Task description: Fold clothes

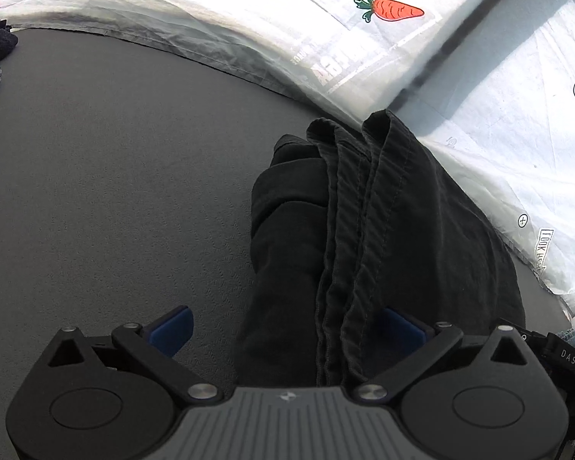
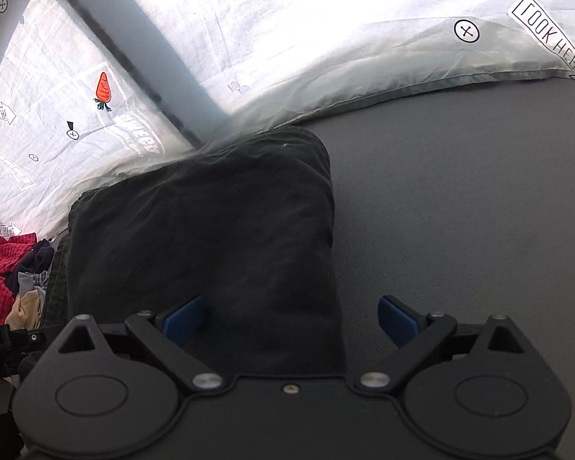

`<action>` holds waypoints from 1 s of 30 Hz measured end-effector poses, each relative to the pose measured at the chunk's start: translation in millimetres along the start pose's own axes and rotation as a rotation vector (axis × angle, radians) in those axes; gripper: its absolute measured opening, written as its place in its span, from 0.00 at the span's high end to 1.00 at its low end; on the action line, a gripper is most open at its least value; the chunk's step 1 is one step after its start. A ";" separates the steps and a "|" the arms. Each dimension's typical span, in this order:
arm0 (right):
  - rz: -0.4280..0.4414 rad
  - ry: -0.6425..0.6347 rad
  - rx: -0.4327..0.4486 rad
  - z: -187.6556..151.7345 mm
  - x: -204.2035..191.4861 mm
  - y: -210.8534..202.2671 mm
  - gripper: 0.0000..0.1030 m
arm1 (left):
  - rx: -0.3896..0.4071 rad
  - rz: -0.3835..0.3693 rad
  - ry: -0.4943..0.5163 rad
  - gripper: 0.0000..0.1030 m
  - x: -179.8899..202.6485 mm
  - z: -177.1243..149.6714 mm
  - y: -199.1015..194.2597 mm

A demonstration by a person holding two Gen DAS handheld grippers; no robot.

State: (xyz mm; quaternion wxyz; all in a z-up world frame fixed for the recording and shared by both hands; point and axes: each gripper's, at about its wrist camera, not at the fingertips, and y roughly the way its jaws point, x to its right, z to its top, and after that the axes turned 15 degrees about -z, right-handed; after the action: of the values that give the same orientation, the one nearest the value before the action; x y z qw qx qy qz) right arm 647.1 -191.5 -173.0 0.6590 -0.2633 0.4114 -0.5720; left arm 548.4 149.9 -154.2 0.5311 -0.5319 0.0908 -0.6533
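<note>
The white printed pillowcase (image 2: 364, 57) carries an arrow-shaped label (image 2: 552, 40) at 2 o'clock in the right wrist view; it reads "LOOK HERE", upside down. The second white pillowcase (image 2: 57, 107) shows the same words at 9 o'clock. In the left wrist view, the black device (image 1: 567, 356) at 4 o'clock shows the letters "DAS".

Grey bed surface (image 1: 115, 191) under folded black garment (image 1: 383, 230), white printed pillows (image 2: 326, 38), clothes heap (image 2: 4, 268).
</note>
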 end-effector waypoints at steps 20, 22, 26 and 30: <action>0.011 -0.029 -0.064 -9.9 -6.7 5.4 0.00 | -0.069 -0.179 -0.078 0.04 0.0 -9.2 31.9; 0.033 -0.035 -0.076 -11.0 -8.9 4.8 0.03 | -0.057 -0.176 -0.073 0.09 3.2 -10.9 30.3; 0.094 -0.023 -0.091 -12.2 -15.3 -0.7 0.33 | -0.028 -0.155 -0.049 0.28 15.7 -16.9 25.3; 0.061 -0.024 -0.041 -15.0 -22.3 -15.6 0.58 | -0.004 -0.115 0.022 0.50 36.8 -23.8 17.4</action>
State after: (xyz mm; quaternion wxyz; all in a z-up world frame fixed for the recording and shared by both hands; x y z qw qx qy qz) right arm 625.9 -171.2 -162.8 0.6755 -0.2708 0.4229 -0.5400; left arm 544.7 102.9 -154.0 0.4905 -0.5301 0.0671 -0.6884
